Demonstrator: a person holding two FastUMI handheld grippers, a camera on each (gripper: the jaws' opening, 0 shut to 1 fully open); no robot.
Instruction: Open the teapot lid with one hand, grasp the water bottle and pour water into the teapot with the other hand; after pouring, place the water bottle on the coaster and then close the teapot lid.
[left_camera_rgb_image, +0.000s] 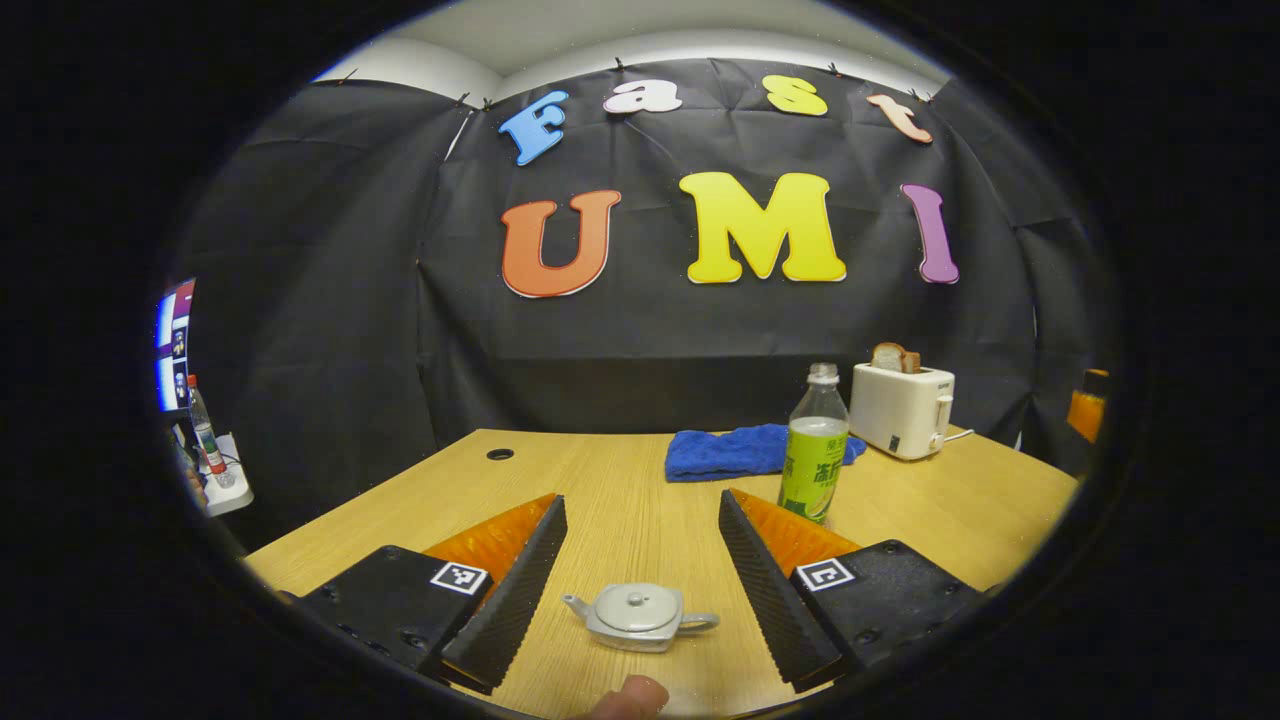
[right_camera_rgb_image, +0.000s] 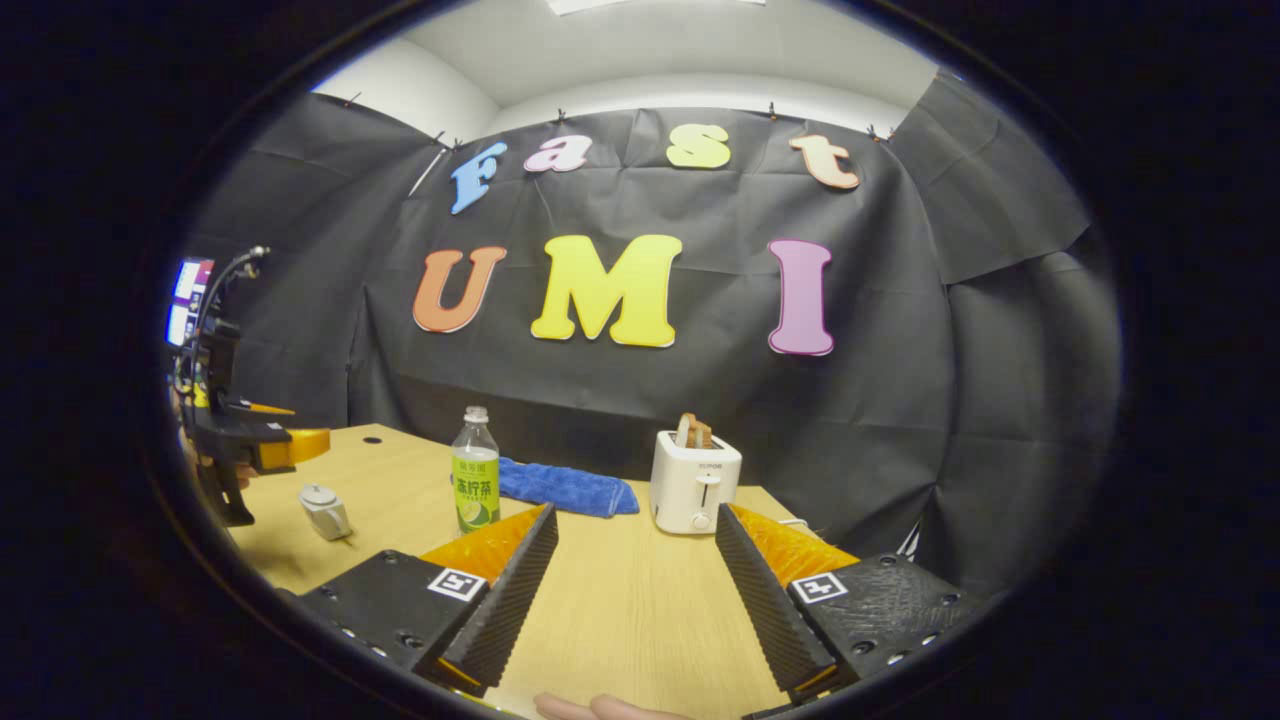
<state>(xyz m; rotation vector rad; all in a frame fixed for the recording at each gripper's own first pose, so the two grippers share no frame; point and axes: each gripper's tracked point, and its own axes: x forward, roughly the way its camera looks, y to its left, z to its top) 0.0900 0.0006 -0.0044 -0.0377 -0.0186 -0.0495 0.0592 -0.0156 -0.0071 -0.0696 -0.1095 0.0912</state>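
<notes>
A small grey teapot (left_camera_rgb_image: 638, 616) with its lid on stands on the wooden table (left_camera_rgb_image: 620, 490), between and just beyond the fingers of my left gripper (left_camera_rgb_image: 643, 600), which is open and above it. A clear water bottle (left_camera_rgb_image: 815, 447) with a green label stands upright farther right. In the right gripper view, my right gripper (right_camera_rgb_image: 632, 590) is open over bare table, with the water bottle (right_camera_rgb_image: 475, 485) ahead to the left and the teapot (right_camera_rgb_image: 325, 511) farther left. The left gripper (right_camera_rgb_image: 265, 445) hangs over the table's left end there.
A blue cloth (left_camera_rgb_image: 745, 451) lies at the back of the table. A white toaster (left_camera_rgb_image: 901, 405) holding bread stands at the back right. A cable hole (left_camera_rgb_image: 500, 454) is at the back left. A side shelf with another bottle (left_camera_rgb_image: 207, 435) stands off the left edge.
</notes>
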